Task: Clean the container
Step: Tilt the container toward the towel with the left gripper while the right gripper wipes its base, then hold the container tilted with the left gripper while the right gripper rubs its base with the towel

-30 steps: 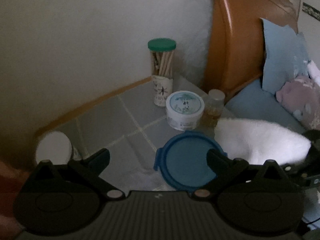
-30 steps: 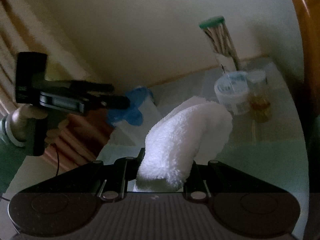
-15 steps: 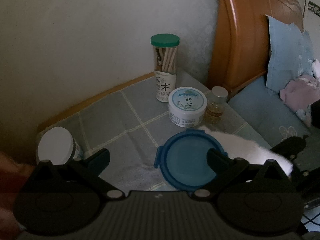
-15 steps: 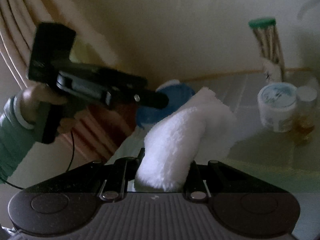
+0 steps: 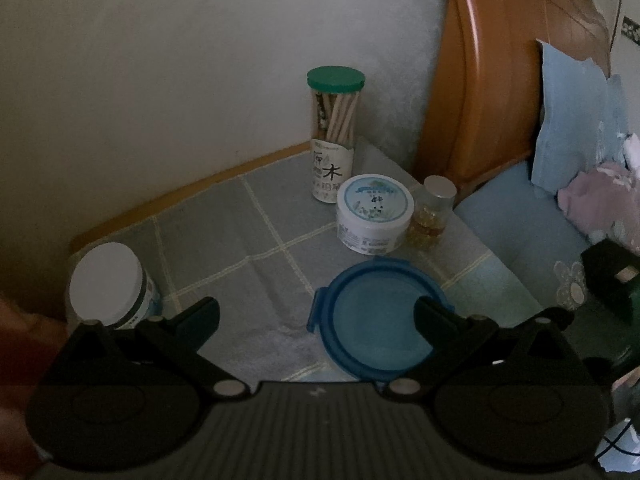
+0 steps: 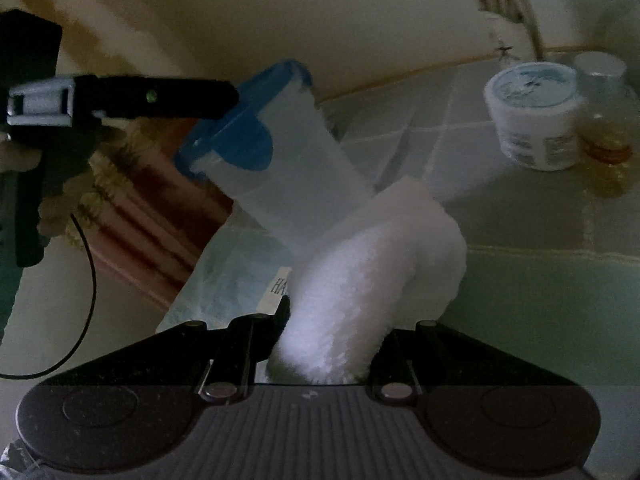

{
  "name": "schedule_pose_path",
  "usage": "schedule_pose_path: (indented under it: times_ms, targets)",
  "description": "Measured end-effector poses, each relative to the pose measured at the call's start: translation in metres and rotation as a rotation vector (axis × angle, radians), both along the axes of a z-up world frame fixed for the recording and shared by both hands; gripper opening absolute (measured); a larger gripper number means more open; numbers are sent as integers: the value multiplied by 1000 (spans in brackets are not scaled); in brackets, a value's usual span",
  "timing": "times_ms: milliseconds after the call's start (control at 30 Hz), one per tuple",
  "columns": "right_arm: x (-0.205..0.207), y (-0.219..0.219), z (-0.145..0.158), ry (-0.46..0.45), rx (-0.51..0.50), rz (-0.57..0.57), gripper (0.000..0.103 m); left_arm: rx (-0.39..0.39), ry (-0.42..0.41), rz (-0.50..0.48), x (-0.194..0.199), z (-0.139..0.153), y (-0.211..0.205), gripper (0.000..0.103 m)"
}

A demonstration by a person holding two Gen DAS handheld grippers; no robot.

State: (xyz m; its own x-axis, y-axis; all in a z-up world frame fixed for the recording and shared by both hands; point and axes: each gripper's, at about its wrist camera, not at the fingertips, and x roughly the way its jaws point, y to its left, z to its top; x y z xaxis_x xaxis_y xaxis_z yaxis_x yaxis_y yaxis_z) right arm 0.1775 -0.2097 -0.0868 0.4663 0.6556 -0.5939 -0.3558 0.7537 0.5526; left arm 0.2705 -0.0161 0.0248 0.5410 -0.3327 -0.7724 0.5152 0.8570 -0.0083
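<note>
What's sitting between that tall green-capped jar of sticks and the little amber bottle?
A squat white tub with a pale blue lid, beside the bottle and in front of the jar; the left wrist view shows it.

blue-lidded clear container (image 6: pixel 296 168), white fluffy cloth (image 6: pixel 360 280), grey checked table cover (image 5: pixel 240 240), green-capped jar (image 5: pixel 335 120).

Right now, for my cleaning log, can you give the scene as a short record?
container: clear, blue lid on
left hand-held gripper: open, one finger over the lid
right hand-held gripper: shut on towel
towel: white, by container wall, contact unclear
nearby: jar, stick tube
</note>
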Motion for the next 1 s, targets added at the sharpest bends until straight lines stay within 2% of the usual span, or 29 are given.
schedule_pose_path:
  times_ms: [200, 400, 767, 1000]
  targets:
    - [-19, -16, 44, -123, -9, -24, 22, 13, 10, -8, 3, 2, -4, 103]
    - [-22, -2, 73, -220, -4, 36, 22, 6, 24, -5, 6, 1, -3, 103]
    - [4, 10, 28, -112, 16, 98, 22, -7, 36, 8, 7, 0, 1, 103]
    - [15, 13, -7, -17, 19, 96, 22, -13, 42, 9, 6, -1, 2, 103]
